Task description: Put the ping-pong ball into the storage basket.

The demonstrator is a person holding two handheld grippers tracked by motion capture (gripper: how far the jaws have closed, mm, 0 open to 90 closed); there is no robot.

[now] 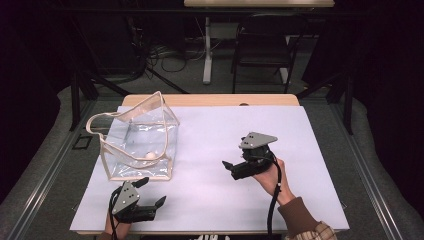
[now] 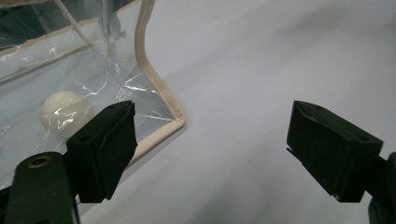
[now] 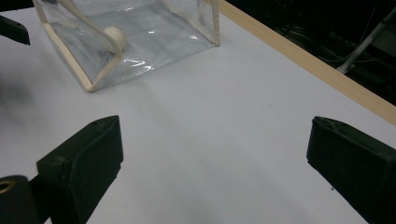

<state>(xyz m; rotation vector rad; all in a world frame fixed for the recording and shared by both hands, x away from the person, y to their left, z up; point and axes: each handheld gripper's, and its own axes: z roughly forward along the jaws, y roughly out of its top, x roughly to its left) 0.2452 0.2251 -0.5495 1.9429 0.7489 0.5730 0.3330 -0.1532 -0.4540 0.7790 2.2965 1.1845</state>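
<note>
Standing on the white sheet (image 1: 235,140) at the left part of the table (image 1: 210,100), the clear bag (image 1: 140,145) with its beige trim is the thing your work turns around. Its top is open and a handle loop (image 1: 95,122) hangs out to the left. Inside, on the bottom, lies a small white ball (image 1: 150,156) — in the left gripper view you see this ball (image 2: 65,112) through the plastic wall, close to the near corner.

Your left gripper (image 1: 150,192) is just in front of the bag, its jaws spread wide with nothing between them. One jaw is very near the beige bottom edge (image 2: 161,88), but I cannot tell if it touches. This position, I judge, is good for pinning or catching the corner, so the soft bag does not slide.

Your right gripper (image 1: 229,166) is well apart from the bag, over the bare sheet, and it points toward it. Its jaws are also wide and hold nothing. In the right gripper view the bag (image 3: 140,42) sits ahead, open side up — so a reach into the mouth for the ball looks possible from here.
</note>
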